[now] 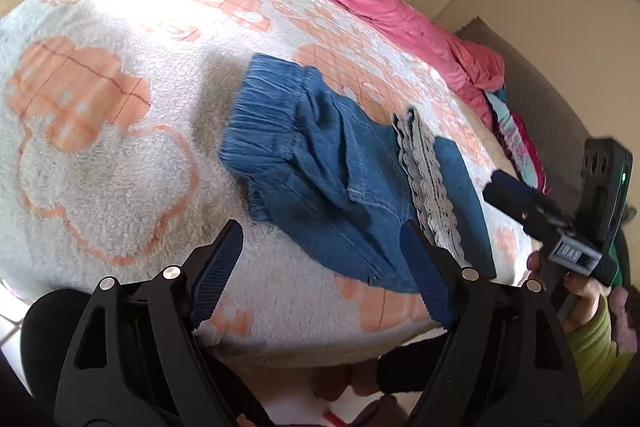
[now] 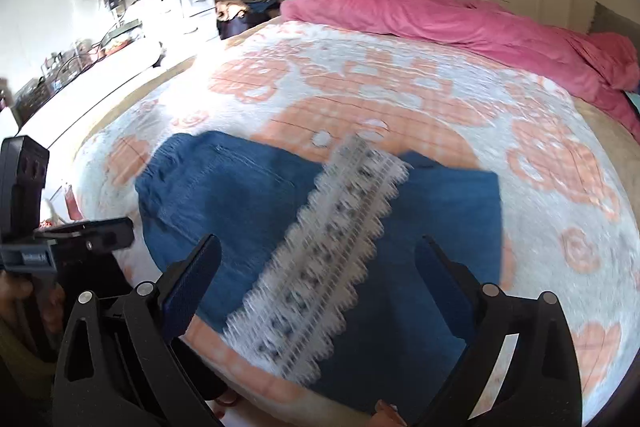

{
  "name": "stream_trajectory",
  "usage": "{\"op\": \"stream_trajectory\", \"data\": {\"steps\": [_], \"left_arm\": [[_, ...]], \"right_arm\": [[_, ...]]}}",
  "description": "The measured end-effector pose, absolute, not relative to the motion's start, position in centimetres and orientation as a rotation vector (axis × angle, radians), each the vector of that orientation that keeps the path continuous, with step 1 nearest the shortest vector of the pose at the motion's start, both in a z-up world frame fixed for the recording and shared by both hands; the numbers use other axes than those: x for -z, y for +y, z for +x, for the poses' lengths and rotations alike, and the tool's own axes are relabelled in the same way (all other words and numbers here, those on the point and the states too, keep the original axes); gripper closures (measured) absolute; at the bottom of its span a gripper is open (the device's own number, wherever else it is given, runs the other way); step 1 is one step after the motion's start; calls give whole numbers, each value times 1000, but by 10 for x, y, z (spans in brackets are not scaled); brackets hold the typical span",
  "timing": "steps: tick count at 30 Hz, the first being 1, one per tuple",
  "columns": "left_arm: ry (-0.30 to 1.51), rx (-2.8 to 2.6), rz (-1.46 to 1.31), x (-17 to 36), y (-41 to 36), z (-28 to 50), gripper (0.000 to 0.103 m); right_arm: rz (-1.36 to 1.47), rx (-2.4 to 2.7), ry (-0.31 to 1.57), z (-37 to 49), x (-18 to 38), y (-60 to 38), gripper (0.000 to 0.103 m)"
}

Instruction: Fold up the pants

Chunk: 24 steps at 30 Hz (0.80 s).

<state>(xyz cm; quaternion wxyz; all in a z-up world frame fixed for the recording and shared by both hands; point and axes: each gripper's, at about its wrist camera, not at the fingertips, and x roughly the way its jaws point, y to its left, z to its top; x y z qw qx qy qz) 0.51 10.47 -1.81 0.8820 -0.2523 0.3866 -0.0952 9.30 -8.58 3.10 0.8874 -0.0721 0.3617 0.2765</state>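
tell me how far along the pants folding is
Done: the blue pants already lie doubled over on the blanket, lace hem trim across the middle. In hand: nothing; left gripper and right gripper both hover open. Left: probably another fold, then smoothing the bunched waistband.

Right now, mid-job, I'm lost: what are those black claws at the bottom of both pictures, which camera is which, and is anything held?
The black claws are hand-held two-finger grippers, one in each of a person's hands; there is no robot arm. Each picture comes from a fisheye camera riding on one gripper and looking out along its fingers. The first shows the left gripper, the second the right gripper. Both are open and hold nothing. On the bed's fleecy blanket lie blue denim pants with a white lace band across them. A pink duvet is bunched along the far side.
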Motion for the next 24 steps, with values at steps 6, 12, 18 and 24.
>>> {"op": "stream_trajectory", "data": {"steps": [6,12,18,24], "left_arm": [[793,221,-592,28,106,11,49],[791,242,-612,36,103,17,52],[778,251,-634,46,105,21,52],[769,260,-639,49,109,22,49]], "right_arm": [[-172,-718,860,137,-37,-21,6],[-215,-804,946,159,-27,42,6],[-319,-814,960,166,-16,89,6],[-321,-832,1038,183,6,111,6]]}}
